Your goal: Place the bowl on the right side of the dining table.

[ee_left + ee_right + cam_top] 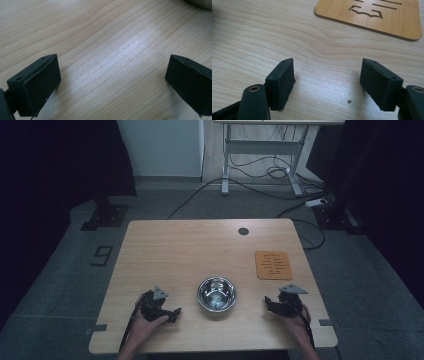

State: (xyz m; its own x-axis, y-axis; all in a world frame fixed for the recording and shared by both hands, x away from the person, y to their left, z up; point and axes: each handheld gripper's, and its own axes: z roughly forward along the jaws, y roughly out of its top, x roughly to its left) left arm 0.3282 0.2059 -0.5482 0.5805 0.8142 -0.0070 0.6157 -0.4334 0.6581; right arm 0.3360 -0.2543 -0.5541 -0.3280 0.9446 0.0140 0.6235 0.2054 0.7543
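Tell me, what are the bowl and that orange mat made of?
The bowl looks like polished metal, probably steel: it mirrors the light. The mat looks like thin bamboo or wood with a smooth finish: fine grain shows, with slots cut through.

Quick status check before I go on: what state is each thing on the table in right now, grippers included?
Left gripper: open, nothing between its jaws, low over the table.
Right gripper: open, nothing between its jaws, low over the table.
Steel bowl: upright between the two grippers, untouched; contents cannot be told.
Wooden trivet: lying flat, beyond the right gripper, untouched.
Table: bare wood around these.
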